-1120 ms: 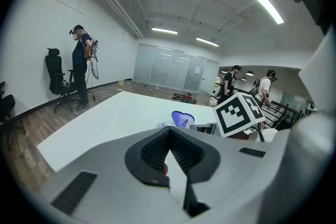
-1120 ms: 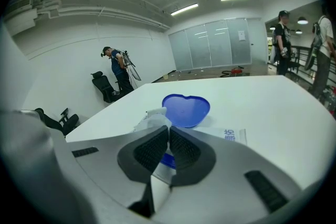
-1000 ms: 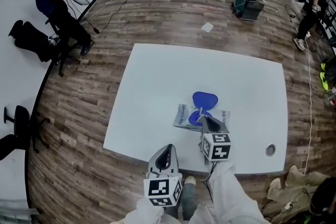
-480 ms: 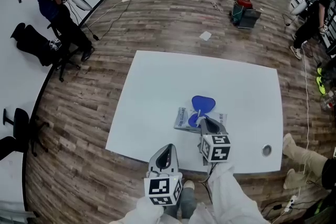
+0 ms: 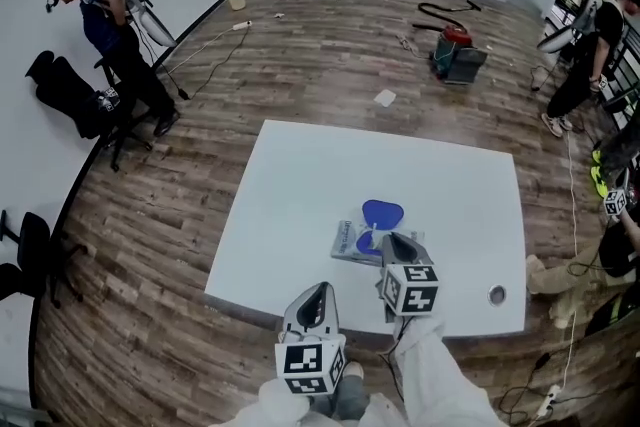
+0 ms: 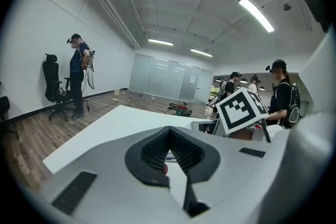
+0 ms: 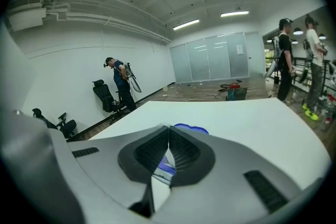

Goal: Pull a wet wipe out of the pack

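Observation:
The wet wipe pack (image 5: 349,240) lies flat near the front of the white table (image 5: 300,185), its round blue lid (image 5: 382,212) flipped open toward the far side. My right gripper (image 5: 386,238) reaches down to the pack's opening, where a thin white wipe (image 5: 372,233) sticks up. In the right gripper view the jaws (image 7: 169,129) meet at the tips with a white sliver of wipe between the pads. The blue lid (image 7: 189,128) shows just beyond them. My left gripper (image 5: 318,290) hangs off the table's front edge, jaws (image 6: 169,130) shut and empty.
A round cable hole (image 5: 497,294) sits in the table's front right corner. People stand at the far left (image 5: 105,10) and far right (image 5: 590,45), and another is close to the table's right side (image 5: 615,240). Office chairs (image 5: 30,250) and a red machine (image 5: 455,50) stand on the wooden floor.
The head view has tilted up a little. Both grippers keep their places relative to the pack. A person has come into view beside the table's right side.

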### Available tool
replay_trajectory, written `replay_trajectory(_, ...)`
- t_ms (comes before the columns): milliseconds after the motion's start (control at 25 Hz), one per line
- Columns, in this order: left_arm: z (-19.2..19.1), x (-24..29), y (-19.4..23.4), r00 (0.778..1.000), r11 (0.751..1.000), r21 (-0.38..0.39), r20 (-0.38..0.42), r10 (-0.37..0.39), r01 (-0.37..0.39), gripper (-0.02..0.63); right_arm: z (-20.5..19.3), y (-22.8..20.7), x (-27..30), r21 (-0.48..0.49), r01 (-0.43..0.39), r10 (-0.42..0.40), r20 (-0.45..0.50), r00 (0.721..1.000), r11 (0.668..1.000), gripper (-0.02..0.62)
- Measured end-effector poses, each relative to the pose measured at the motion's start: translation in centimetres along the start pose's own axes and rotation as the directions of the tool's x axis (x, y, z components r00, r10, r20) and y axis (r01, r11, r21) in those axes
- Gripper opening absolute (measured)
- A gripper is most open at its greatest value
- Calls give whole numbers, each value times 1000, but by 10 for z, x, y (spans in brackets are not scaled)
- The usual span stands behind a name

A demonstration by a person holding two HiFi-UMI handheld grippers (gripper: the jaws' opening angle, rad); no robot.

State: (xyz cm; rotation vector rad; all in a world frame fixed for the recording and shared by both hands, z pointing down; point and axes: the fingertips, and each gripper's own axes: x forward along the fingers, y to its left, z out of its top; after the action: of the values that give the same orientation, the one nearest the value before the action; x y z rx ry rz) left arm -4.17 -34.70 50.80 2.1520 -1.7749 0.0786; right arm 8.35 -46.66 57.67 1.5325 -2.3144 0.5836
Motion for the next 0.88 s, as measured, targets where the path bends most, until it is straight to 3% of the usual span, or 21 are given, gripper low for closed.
replay_trajectory(880, 17, -39, -24, 994, 996, 29, 65, -90, 88, -3, 41, 9, -82, 18, 64, -66, 150, 987, 998, 14)
